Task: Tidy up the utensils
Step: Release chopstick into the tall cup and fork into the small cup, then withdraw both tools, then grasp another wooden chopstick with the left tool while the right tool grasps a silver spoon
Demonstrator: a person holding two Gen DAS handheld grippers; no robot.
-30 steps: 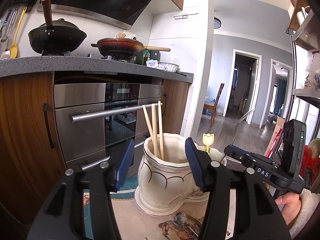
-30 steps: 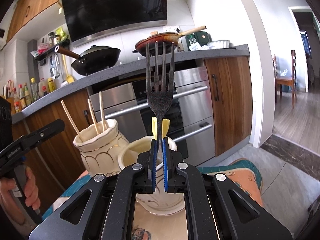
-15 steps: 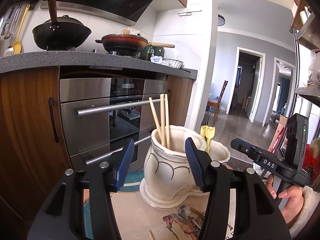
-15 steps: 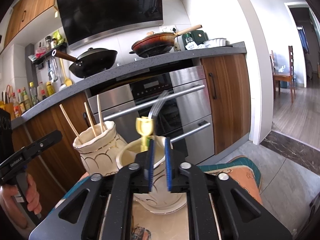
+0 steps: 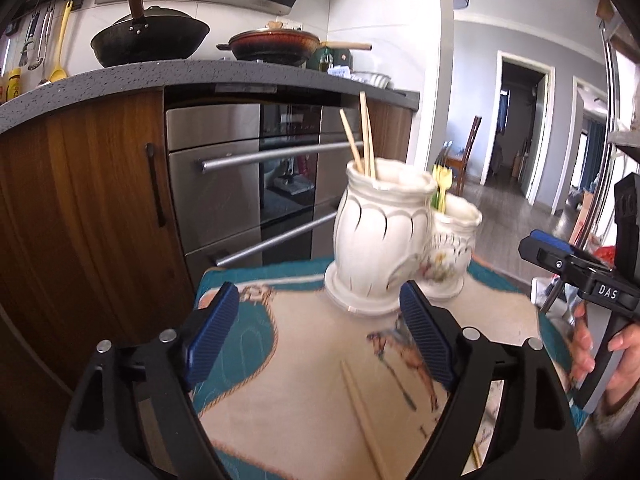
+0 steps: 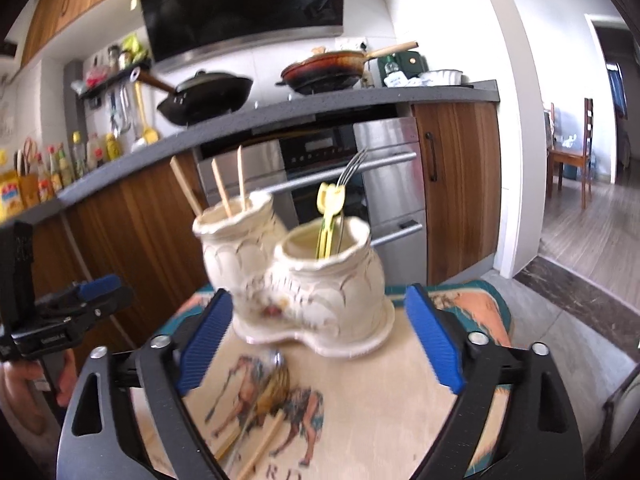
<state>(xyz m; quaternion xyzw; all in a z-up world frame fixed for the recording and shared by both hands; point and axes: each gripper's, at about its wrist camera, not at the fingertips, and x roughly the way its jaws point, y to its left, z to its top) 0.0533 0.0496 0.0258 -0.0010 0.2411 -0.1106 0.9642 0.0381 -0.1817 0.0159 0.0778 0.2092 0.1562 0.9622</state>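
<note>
Left wrist view: the left gripper (image 5: 320, 340) pointed down at a printed cloth (image 5: 304, 360); its jaws were opening, with nothing between the blue pads.
Right wrist view: the right gripper (image 6: 320, 340) had its jaws opening wide, with nothing gripped; the ceramic holder stood beyond the pads.
Holder: a white two-pot ceramic utensil holder (image 6: 316, 284) stood upright on the cloth, in front of a steel oven (image 5: 248, 184).
Taller pot: the taller pot (image 5: 380, 232) held three chopsticks (image 5: 362, 136) leaning out of its mouth.
Shorter pot: the shorter pot (image 6: 332, 276) held a metal fork (image 6: 350, 172), tines up, leaning toward the oven, beside yellow-green utensils (image 6: 328, 216).
Loose items, left view: one chopstick (image 5: 360, 404) lay on the cloth between the left fingers, near the camera.
Loose items, right view: a spoon (image 6: 272, 376) and chopsticks (image 6: 260, 448) lay on the cloth just beside the left pad of the right gripper; blur hid the exact count.
Hands: a hand (image 5: 604, 356) held the right gripper's handle at the right edge of the left view; another hand (image 6: 24, 380) held the left gripper at the left edge of the right view.
</note>
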